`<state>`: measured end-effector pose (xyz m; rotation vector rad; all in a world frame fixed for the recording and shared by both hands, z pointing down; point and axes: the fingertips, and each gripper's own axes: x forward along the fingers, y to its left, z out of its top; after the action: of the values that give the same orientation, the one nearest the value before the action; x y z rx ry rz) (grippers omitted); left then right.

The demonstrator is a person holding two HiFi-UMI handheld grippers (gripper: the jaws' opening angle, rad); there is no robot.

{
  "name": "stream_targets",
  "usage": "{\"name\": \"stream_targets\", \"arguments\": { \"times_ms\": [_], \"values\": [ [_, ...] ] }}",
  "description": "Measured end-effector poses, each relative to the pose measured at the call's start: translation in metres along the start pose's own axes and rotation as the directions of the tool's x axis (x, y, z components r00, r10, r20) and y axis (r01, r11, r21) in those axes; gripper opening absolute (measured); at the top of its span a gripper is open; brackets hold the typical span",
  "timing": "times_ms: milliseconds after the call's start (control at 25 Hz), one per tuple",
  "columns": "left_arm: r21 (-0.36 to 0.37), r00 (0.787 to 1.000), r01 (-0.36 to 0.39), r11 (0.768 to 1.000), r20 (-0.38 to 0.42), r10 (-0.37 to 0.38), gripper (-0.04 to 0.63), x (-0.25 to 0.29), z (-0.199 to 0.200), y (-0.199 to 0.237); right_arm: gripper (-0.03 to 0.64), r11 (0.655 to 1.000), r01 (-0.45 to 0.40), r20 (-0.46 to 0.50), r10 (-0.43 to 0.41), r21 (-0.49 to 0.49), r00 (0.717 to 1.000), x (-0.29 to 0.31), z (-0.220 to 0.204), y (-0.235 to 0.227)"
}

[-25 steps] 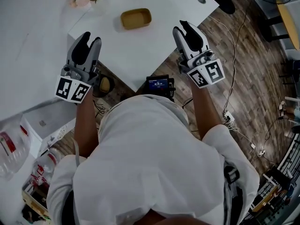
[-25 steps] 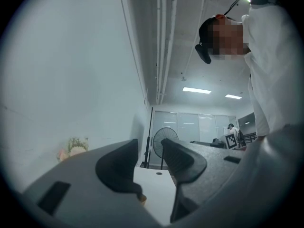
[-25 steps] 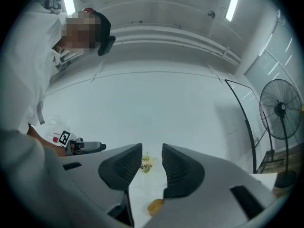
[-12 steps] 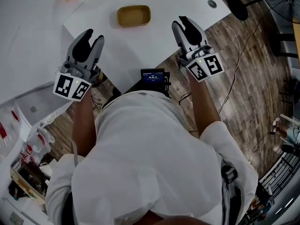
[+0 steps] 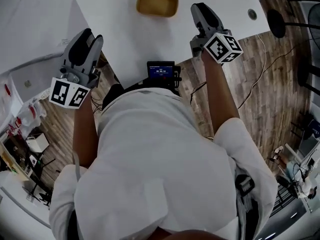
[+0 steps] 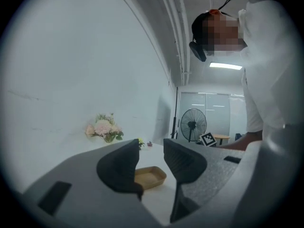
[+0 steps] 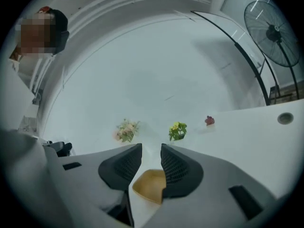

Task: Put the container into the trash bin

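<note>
Our right tool (image 5: 199, 7) and left tool (image 5: 90, 35) are open and empty. We think this is the reach for the container (image 5: 157, 3); next, the right tool must close on its rim.

Container (image 5: 157, 3): a tan tray that looked matt and paper-like. Table (image 5: 125, 39): its white top was smooth, with a faint sheen. Floor (image 5: 260, 84): dull brown wood-grain planks. Right gripper (image 7: 151, 151): the shell was grey, matt, finely grained plastic, and the pads (image 7: 175, 167) were black and ribbed. Shirt (image 5: 160, 174): white cloth, softly creased.
</note>
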<state>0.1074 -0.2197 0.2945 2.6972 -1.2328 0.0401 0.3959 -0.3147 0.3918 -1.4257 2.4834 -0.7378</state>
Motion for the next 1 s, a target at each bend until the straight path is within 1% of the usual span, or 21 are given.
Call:
{"name": "stream_targets", "arguments": {
  "times_ms": [120, 200, 280, 400, 520, 640, 760, 880, 1000],
  "values": [
    [-0.038, 0.997, -0.072, 0.997, -0.02, 0.071, 0.166, -0.003, -0.01, 0.018, 0.14, 0.997, 0.018, -0.113, -0.01, 0.073, 0.994, 0.029, -0.026, -0.027],
    [-0.043, 0.994, -0.104, 0.994, -0.027, 0.103, 0.166, 0.002, -0.014, 0.026, 0.14, 0.993, 0.039, -0.173, -0.019, 0.113, 0.985, 0.045, -0.04, -0.046],
    [-0.044, 0.992, -0.126, 0.991, -0.03, 0.125, 0.166, 0.003, -0.015, 0.034, 0.14, 0.987, 0.051, -0.228, -0.016, 0.15, 0.974, 0.058, -0.055, -0.056],
    [-0.074, 0.988, -0.151, 0.986, -0.034, 0.149, 0.166, 0.0, -0.021, 0.045, 0.138, 0.974, 0.089, -0.321, -0.017, 0.21, 0.947, 0.071, -0.085, -0.065],
    [-0.102, 0.986, -0.165, 0.981, -0.036, 0.162, 0.166, -0.002, -0.024, 0.051, 0.138, 0.951, 0.136, -0.398, -0.015, 0.278, 0.917, 0.079, -0.112, -0.068],
    [-0.119, 0.985, -0.169, 0.978, -0.046, 0.164, 0.166, 0.002, -0.028, 0.057, 0.14, 0.931, 0.164, -0.448, 0.0, 0.326, 0.894, 0.085, -0.132, -0.067],
    [-0.133, 0.988, -0.153, 0.979, -0.056, 0.147, 0.167, 0.01, -0.032, 0.055, 0.138, 0.921, 0.183, -0.48, 0.005, 0.345, 0.877, 0.086, -0.147, -0.067],
    [-0.137, 0.99, -0.13, 0.982, -0.067, 0.122, 0.166, 0.02, -0.036, 0.047, 0.127, 0.912, 0.2, -0.493, 0.003, 0.359, 0.87, 0.086, -0.153, -0.073],
    [-0.147, 0.991, -0.115, 0.982, -0.082, 0.104, 0.166, 0.019, -0.043, 0.039, 0.114, 0.906, 0.211, -0.49, -0.005, 0.366, 0.872, 0.085, -0.156, -0.074]
  ]
}}
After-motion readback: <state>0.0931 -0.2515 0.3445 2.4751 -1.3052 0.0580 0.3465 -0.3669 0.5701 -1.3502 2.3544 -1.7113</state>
